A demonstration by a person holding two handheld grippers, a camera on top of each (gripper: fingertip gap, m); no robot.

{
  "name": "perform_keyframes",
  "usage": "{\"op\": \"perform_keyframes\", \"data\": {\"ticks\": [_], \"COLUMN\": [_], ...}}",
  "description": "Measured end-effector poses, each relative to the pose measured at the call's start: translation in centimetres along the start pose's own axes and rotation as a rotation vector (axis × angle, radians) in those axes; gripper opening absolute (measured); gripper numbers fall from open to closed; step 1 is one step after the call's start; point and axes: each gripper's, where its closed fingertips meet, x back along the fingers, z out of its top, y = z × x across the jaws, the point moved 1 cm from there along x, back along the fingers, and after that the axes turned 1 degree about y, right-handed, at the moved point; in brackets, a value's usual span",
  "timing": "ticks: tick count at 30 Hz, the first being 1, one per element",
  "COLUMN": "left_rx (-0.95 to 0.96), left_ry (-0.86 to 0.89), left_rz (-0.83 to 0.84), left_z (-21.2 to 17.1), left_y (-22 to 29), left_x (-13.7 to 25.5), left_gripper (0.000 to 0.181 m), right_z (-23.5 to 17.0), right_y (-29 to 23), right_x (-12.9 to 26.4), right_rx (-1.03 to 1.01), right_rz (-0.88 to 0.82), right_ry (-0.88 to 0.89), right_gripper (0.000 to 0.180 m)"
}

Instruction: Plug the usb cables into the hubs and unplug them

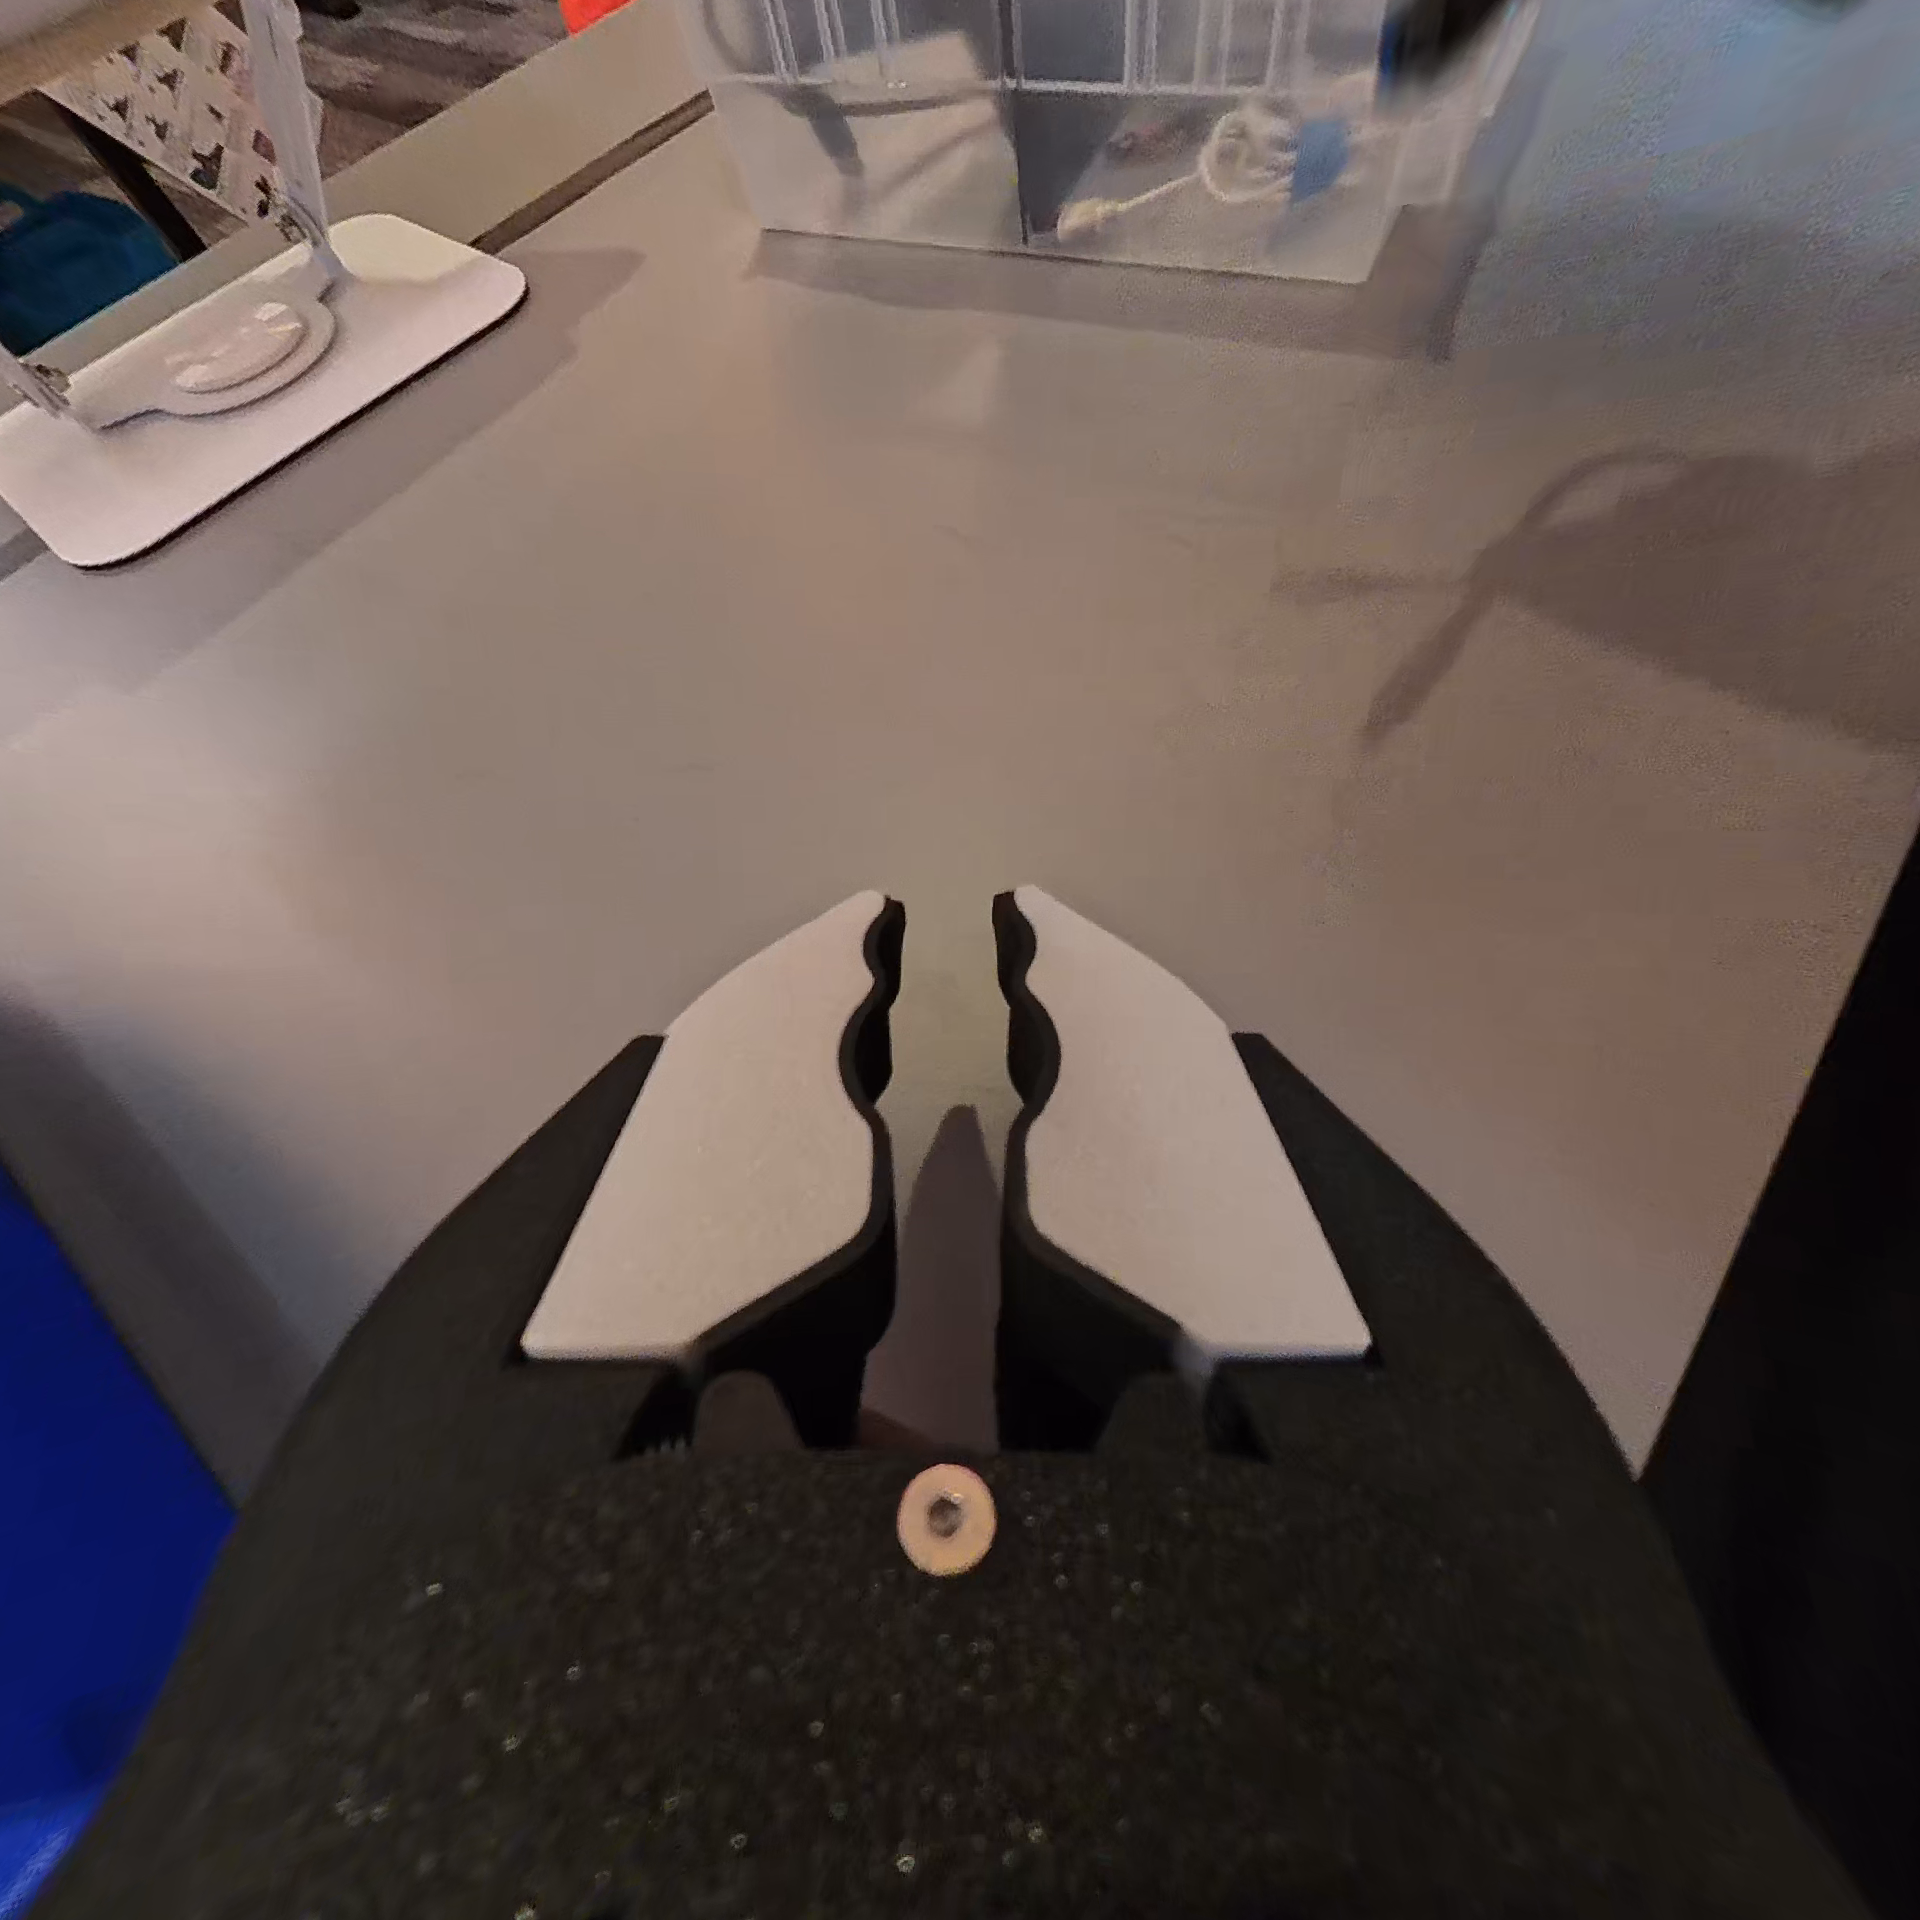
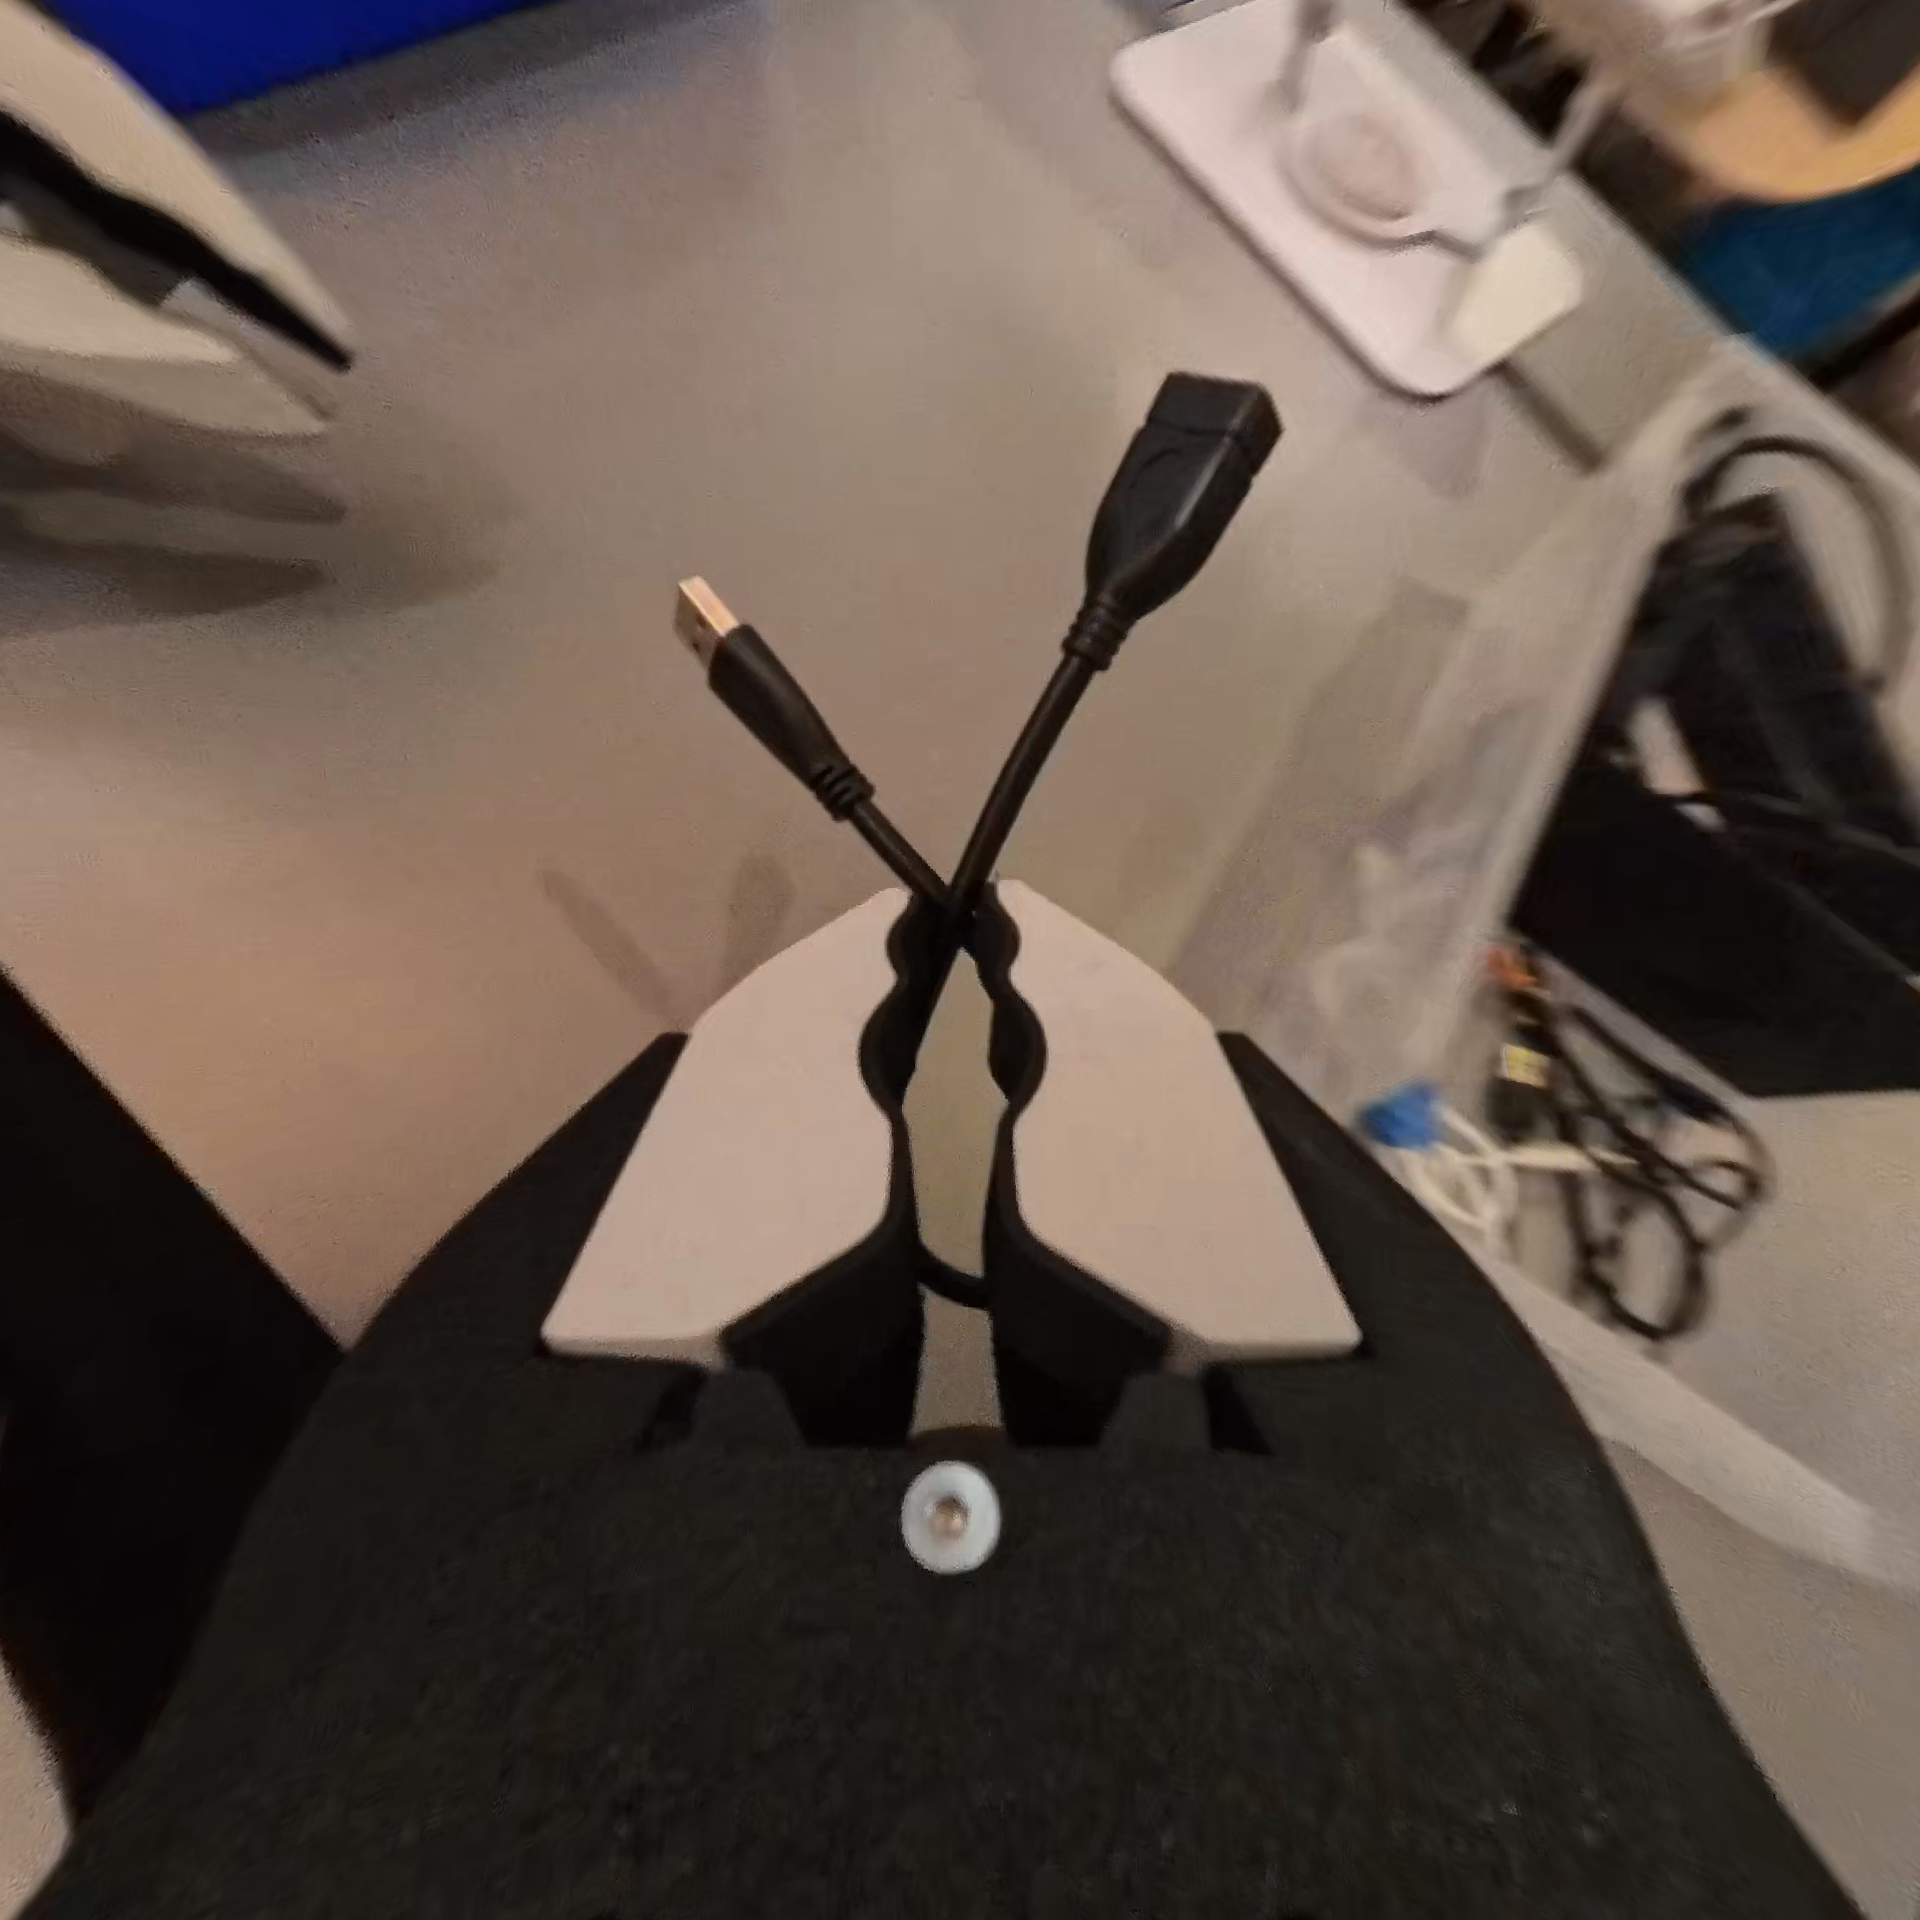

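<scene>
Two handheld grippers work over a plain grey tabletop (image 1: 727, 675). The right gripper (image 2: 951, 914) has its grey-and-black fingers clenched on a short black USB extension cable (image 2: 1039, 748), pinching it where the cord crosses itself, so both ends fan out past the fingertips in an X. The flat metal plug (image 2: 707, 623) points up and left of the fingertips; the larger black socket end (image 2: 1174, 499) points up and right. A loop of cord sits back between the fingers.

The left gripper (image 1: 948, 914) holds nothing, its fingers slightly parted above bare table.

No hub can be made out for certain in either view. To do the step well, I judge the empty left gripper should take one end near its moulded collar, so the plug can be steadied and lined up squarely before any push; gripped at the crossing, both ends would likely wobble.

Far beyond the left fingertips stands a clear plastic bin (image 1: 1060, 156) of tangled cables, blurred. Ahead and left of them sits a white flat-based stand (image 1: 260, 384). Nothing lies between the fingers and these.
</scene>
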Motion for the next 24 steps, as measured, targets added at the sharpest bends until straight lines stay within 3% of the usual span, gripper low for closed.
{"op": "perform_keyframes", "data": {"ticks": [3, 6, 9, 14, 17, 19, 20, 24], "left_rx": [-0.004, -0.002, -0.005, -0.031, -0.031, -0.016, -0.011, 0.001], "left_ry": [-0.005, -0.012, -0.019, -0.040, -0.042, -0.041, -0.040, -0.030], "left_rz": [-0.002, -0.009, -0.019, -0.008, -0.001, -0.004, -0.002, 0.016], "left_z": [-0.1, -0.2, -0.2, -0.5, -0.7, -0.8, -0.8, -0.9], "left_y": [0.0, 0.1, 0.4, 0.5, 0.4, 0.3, 0.2, -0.4], "left_x": [-0.1, -0.4, -0.7, -0.8, -0.6, -0.5, -0.4, 0.2], "left_gripper": [0.017, 0.017, 0.017, 0.017, 0.018, 0.018, 0.019, 0.020], "right_z": [-0.6, -5.3, -8.2, -9.2, -10.9, -11.3, -11.2, -8.3], "right_y": [10.1, 17.8, 19.5, 18.1, 19.9, 21.5, 21.9, 22.6], "right_x": [4.9, 6.1, 3.0, -2.9, -5.2, -5.3, -4.8, -1.7], "right_rx": [-0.053, -0.043, 0.006, 0.327, 0.452, 0.407, 0.344, 0.202], "right_rz": [-0.183, -0.206, 0.004, 0.242, 0.173, 0.104, 0.093, 0.035], "right_ry": [-0.047, -0.308, -0.481, -0.640, -0.782, -0.830, -0.828, -0.601], "right_gripper": [0.009, 0.009, 0.009, 0.010, 0.013, 0.048, 0.053, 0.052]}}
